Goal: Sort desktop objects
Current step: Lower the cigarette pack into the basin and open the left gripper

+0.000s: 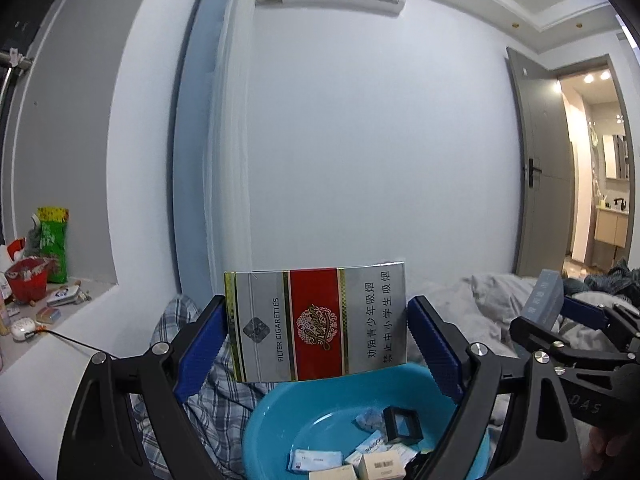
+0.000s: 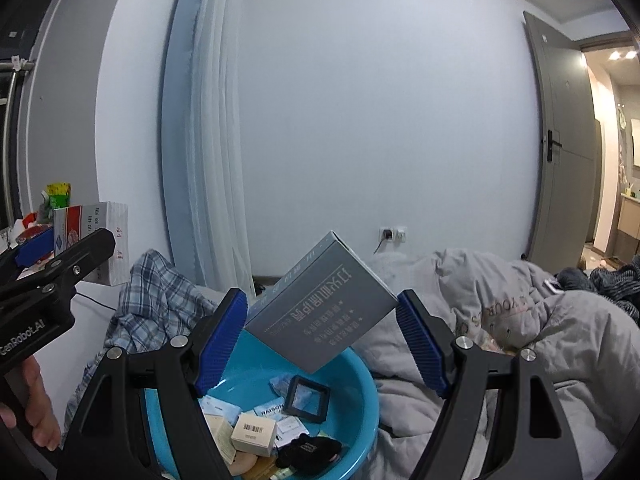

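Note:
A silver and red cigarette carton (image 1: 316, 320) stands on edge over the blue plastic basin (image 1: 272, 416), with my left gripper (image 1: 318, 340) shut on its two ends. My right gripper (image 2: 322, 338) is shut on a grey box (image 2: 320, 312) with white lettering, held tilted corner to corner above the basin (image 2: 370, 392). Each gripper also shows in the other's view: the right gripper (image 1: 554, 312) with the grey box (image 1: 546, 296) at the right, the left gripper (image 2: 66, 240) with the carton (image 2: 108, 240) at the left. Several small boxes, packets and a black frame (image 2: 306, 398) lie in the basin.
The basin rests on a bed between a plaid shirt (image 2: 160, 296) and a grey quilt (image 2: 500, 320). A sill at the left holds a green bag (image 1: 52, 240), a red bag (image 1: 28, 280) and small items. A person's hand (image 2: 36, 412) grips the left handle. A grey door (image 2: 560, 140) stands open at the right.

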### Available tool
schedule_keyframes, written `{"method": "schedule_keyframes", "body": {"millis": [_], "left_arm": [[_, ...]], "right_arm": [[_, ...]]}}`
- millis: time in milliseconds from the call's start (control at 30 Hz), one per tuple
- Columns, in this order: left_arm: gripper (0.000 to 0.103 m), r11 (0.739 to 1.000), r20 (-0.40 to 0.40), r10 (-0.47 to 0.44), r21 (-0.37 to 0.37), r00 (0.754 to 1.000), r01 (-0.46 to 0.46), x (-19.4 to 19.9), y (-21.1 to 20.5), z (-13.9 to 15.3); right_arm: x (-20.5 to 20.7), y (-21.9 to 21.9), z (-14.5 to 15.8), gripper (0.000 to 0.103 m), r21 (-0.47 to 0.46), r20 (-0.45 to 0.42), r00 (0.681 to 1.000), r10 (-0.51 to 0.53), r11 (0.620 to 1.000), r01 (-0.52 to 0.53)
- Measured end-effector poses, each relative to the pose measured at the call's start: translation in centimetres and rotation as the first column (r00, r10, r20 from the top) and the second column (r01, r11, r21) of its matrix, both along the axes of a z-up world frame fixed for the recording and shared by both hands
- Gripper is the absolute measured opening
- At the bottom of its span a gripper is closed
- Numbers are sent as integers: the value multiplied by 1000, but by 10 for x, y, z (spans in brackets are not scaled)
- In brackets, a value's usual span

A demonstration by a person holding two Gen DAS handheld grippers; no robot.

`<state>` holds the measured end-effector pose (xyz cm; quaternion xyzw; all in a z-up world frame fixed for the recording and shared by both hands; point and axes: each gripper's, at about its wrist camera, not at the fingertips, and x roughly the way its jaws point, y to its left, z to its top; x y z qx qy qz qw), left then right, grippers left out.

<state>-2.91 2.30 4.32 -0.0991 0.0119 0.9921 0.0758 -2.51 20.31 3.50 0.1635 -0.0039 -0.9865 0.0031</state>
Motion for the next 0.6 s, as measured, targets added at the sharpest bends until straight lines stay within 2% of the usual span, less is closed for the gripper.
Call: {"method": "schedule_keyframes", "body": {"millis": [100,233,300,433,600], "left_arm": [[91,1000,44,-2,2,999,2,-14,0,-14],[91,998,146,-23,56,989,15,-36,-2,-35],[91,998,182,-29,65,983,17,-44,-2,-45],[91,1000,238,-6,27,971,-1,-57,2,-65],[91,1000,297,-1,-6,955,3,-69,2,-90]], "right_arm": [[-7,0,-9,76,11,23,1000,-4,1000,4],[-16,-6,-23,76,77,45,998,-44,996,41],[-20,-7,-30,76,79,64,997,-40,996,35],[-31,-5,-44,76,35,123,992,-12,999,8],[-37,-7,-58,76,58,164,986,-25,998,15]]}}
